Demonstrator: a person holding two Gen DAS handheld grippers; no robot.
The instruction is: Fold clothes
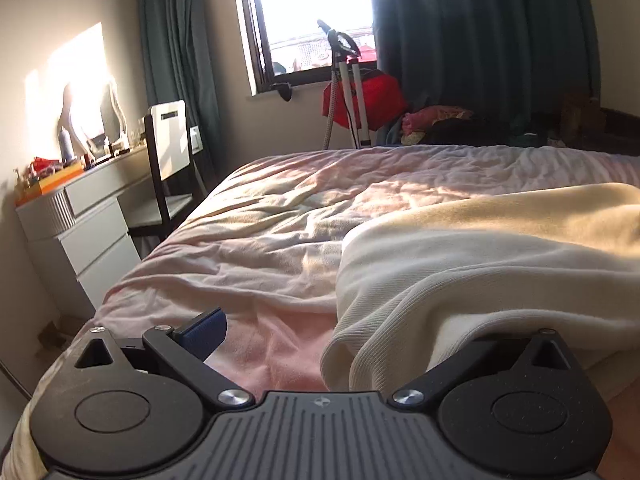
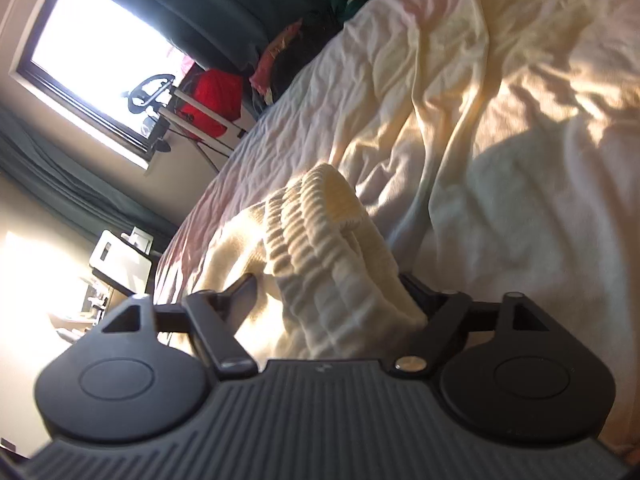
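Cream knit clothing (image 1: 480,264) lay on the bed (image 1: 260,240), on top of a pink wrinkled sheet. I saw it best from my left wrist camera, where it spread out to the right side and hung over the near edge of the bed.

My left gripper (image 1: 360,336) stood wide apart. One blue-tipped finger (image 1: 204,336) was out in the air over the pink sheet, and the other finger was hidden under a fold of the cloth. I could not see the pads pinching anything.

My right wrist camera was tipped on its side, so the room looked slanted. My right gripper (image 2: 328,292) stood wide apart too. The ribbed edge (image 2: 328,236) of the cream clothing was bunched up between the two fingers. The left finger (image 2: 244,292) did not touch the cloth. The other finger was covered by the cloth, so I could not see if it touched.

Far off I saw a bright window (image 1: 312,12), dark green curtains (image 1: 480,40), a red bag (image 1: 372,100), a chair (image 1: 168,144) and a grey dresser (image 1: 88,236) beside the bed.
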